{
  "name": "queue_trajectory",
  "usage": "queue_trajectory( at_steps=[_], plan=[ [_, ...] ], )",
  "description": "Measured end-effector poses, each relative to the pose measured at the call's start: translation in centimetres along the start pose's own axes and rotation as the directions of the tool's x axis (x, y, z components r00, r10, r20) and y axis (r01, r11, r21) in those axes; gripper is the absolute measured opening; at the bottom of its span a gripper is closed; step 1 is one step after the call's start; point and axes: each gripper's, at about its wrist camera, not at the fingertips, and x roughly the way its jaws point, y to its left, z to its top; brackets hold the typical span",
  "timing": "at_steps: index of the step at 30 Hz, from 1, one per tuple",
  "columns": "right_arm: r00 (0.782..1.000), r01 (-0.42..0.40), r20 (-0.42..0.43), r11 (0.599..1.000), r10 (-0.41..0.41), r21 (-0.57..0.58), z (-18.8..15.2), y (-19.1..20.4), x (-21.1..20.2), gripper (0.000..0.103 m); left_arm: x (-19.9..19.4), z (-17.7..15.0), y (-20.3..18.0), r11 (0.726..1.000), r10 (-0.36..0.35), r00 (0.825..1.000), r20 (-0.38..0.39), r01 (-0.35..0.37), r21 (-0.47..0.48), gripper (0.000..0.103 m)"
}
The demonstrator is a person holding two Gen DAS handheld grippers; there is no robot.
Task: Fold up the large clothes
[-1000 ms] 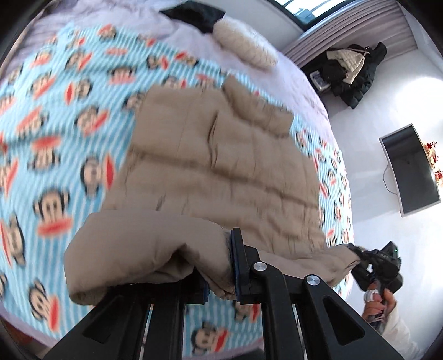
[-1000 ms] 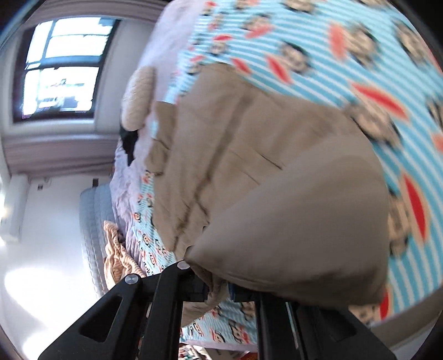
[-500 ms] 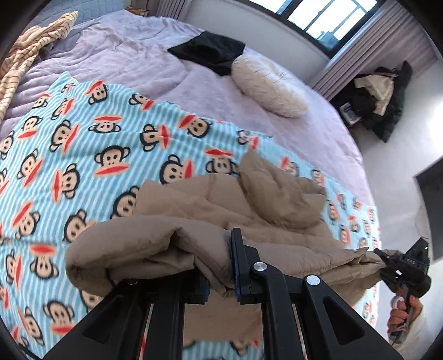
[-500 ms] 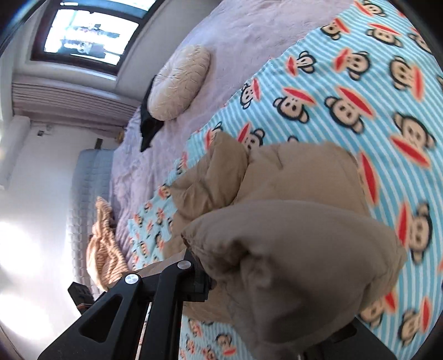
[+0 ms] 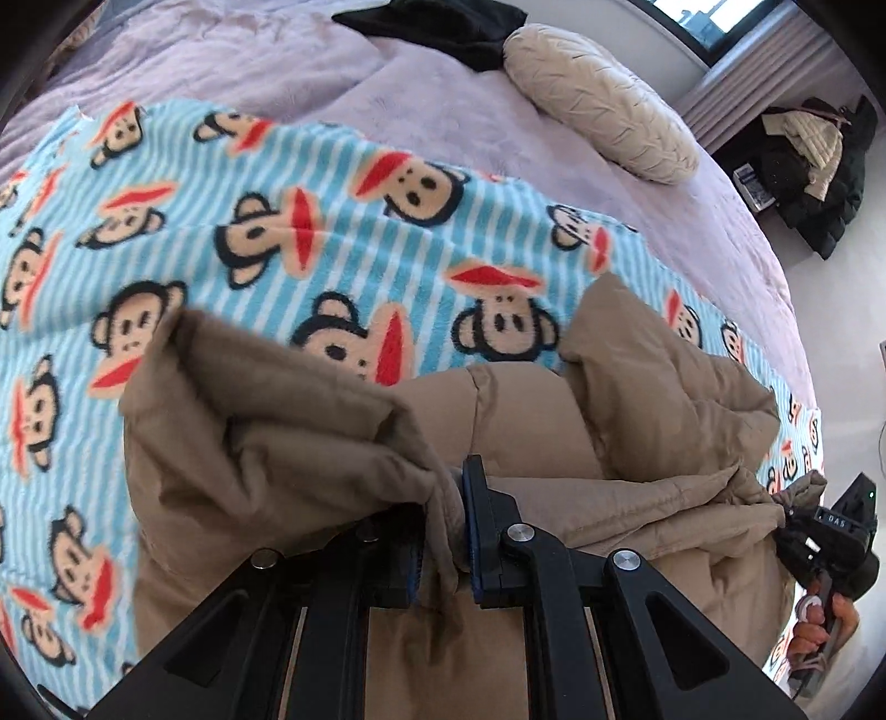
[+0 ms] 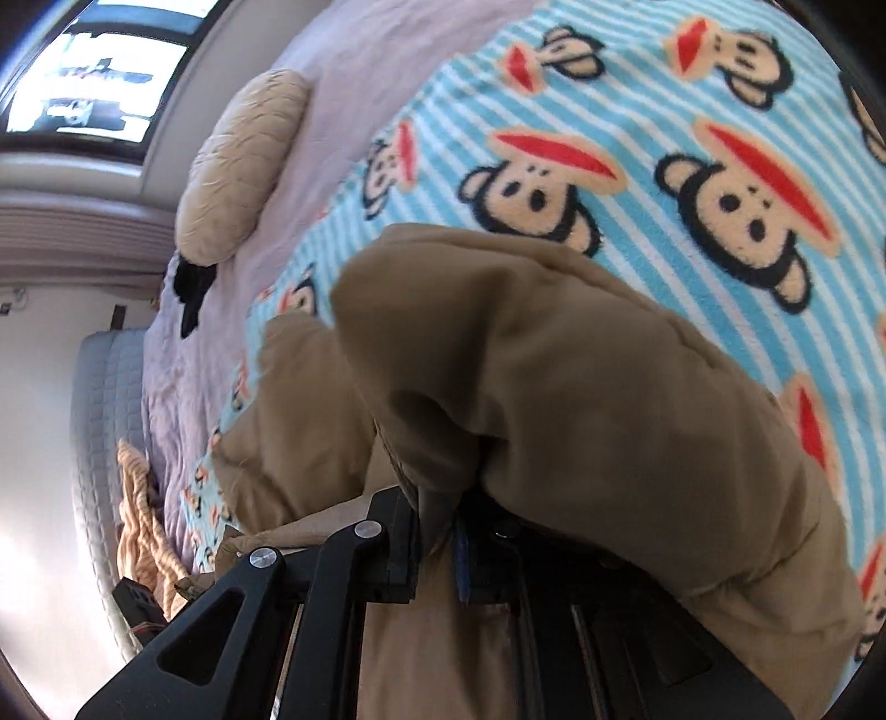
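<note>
Tan padded jacket [image 5: 637, 421] clamped by left gripper [image 5: 443, 531] and right gripper [image 6: 434, 531]; carry hem evenly forward, edges aligned, over the monkey-print blanket [image 5: 277, 238]

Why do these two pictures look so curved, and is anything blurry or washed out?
Left wrist view: the fisheye lens bends the monkey blanket and darkens the corners; mostly sharp. Right wrist view: same bulge, the tan jacket is soft close up, the window is blown out white.

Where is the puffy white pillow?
In the left wrist view, the white pillow lies at the upper right on the purple bedspread, right beside the black cloth, beyond the monkey blanket.
</note>
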Motion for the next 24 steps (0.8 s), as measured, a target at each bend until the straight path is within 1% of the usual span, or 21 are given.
queue_trajectory(
  at_steps=[2, 3, 4, 6, 7, 8, 9, 10, 11, 12, 13, 14, 15, 16, 17, 18, 19, 21, 22, 24],
  plan=[
    [1.000, -0.001, 0.001, 1.000, 0.001, 0.009, 0.3, -0.2, 0.6, 0.010, 0.1, 0.2, 0.1, 1.000, -0.004, 1.000, -0.002, 0.004, -0.014, 0.014],
    [1.000, -0.003, -0.001, 1.000, 0.003, 0.013, 0.4, -0.2, 0.7, 0.010, -0.1, 0.2, 0.1, 1.000, -0.002, 1.000, -0.003, 0.001, -0.012, 0.015],
    [1.000, -0.002, -0.006, 1.000, 0.002, 0.017, 0.4, -0.1, 0.6, 0.010, -0.8, 0.1, -0.2, 1.000, 0.001, 1.000, 0.008, -0.001, 0.002, 0.017],
    [1.000, 0.002, -0.019, 1.000, -0.002, -0.002, 0.3, 0.4, -0.2, 0.016, -2.5, -0.4, -0.7, 0.999, 0.005, 0.999, 0.042, -0.006, 0.045, 0.031],
    [1.000, 0.007, -0.022, 1.000, -0.007, -0.026, 0.2, 0.8, -0.8, 0.018, -3.4, -0.5, -1.0, 0.998, 0.016, 0.998, 0.063, -0.020, 0.064, 0.056],
    [1.000, 0.005, -0.021, 0.999, -0.006, -0.052, 0.1, 1.4, -1.5, 0.032, -4.7, -0.8, -1.2, 0.995, 0.045, 0.994, 0.098, -0.053, 0.082, 0.088],
    [1.000, 0.003, -0.015, 0.997, -0.004, -0.072, 0.0, 1.8, -2.1, 0.057, -5.9, -1.0, -1.4, 0.992, 0.073, 0.987, 0.143, -0.087, 0.095, 0.093],
    [1.000, 0.003, 0.002, 0.995, -0.003, -0.102, -0.3, 2.5, -3.1, 0.069, -7.3, -1.2, -1.7, 0.988, 0.082, 0.979, 0.189, -0.105, 0.116, 0.093],
    [1.000, 0.002, 0.031, 0.991, 0.002, -0.137, -0.7, 3.2, -4.2, 0.076, -8.0, -1.2, -1.9, 0.986, 0.076, 0.977, 0.200, -0.103, 0.131, 0.093],
    [0.999, 0.002, 0.041, 0.986, 0.004, -0.166, -1.0, 3.7, -4.9, 0.076, -8.5, -1.2, -2.0, 0.986, 0.068, 0.977, 0.202, -0.097, 0.138, 0.093],
    [0.999, 0.003, 0.041, 0.979, 0.006, -0.202, -1.4, 4.3, -5.4, 0.074, -8.6, -1.2, -2.2, 0.986, 0.048, 0.980, 0.192, -0.077, 0.145, 0.093],
    [0.999, -0.005, 0.034, 0.972, 0.013, -0.235, -2.0, 4.9, -5.6, 0.057, -8.4, -1.2, -2.6, 0.985, 0.017, 0.986, 0.167, -0.045, 0.164, 0.085],
    [1.000, -0.010, 0.017, 0.965, 0.015, -0.260, -2.5, 5.4, -5.4, 0.029, -7.7, -1.3, -3.2, 0.982, -0.016, 0.991, 0.129, -0.009, 0.191, 0.077],
    [1.000, -0.006, -0.014, 0.956, 0.002, -0.294, -3.1, 5.9, -4.8, 0.020, -6.9, -1.5, -3.7, 0.976, -0.039, 0.995, 0.090, 0.019, 0.216, 0.062],
    [0.999, -0.002, -0.039, 0.946, -0.011, -0.324, -3.7, 6.3, -4.1, 0.017, -5.9, -1.9, -4.4, 0.970, -0.056, 0.997, 0.056, 0.041, 0.240, 0.054],
    [0.997, 0.007, -0.063, 0.928, -0.033, -0.372, -4.4, 6.9, -2.9, 0.015, -4.9, -2.4, -5.2, 0.964, -0.062, 0.997, 0.037, 0.051, 0.262, 0.052],
    [0.995, 0.039, -0.064, 0.908, -0.072, -0.417, -4.9, 7.4, -1.9, 0.015, -4.2, -2.8, -5.8, 0.960, -0.059, 0.998, 0.030, 0.049, 0.276, 0.050],
    [0.990, 0.090, -0.050, 0.878, -0.128, -0.471, -5.3, 7.8, -0.3, 0.015, -2.1, -3.4, -6.9, 0.954, -0.025, 0.999, 0.037, 0.013, 0.301, 0.050],
    [0.986, 0.127, -0.030, 0.864, -0.162, -0.488, -5.4, 7.6, 0.5, 0.015, -1.0, -3.3, -7.0, 0.954, 0.006, 0.999, 0.050, -0.021, 0.298, 0.050],
    [0.972, 0.224, 0.046, 0.837, -0.232, -0.499, -4.6, 6.7, 1.6, 0.014, 0.7, -2.6, -6.5, 0.961, 0.066, 0.994, 0.082, -0.085, 0.263, 0.050]
  ],
)
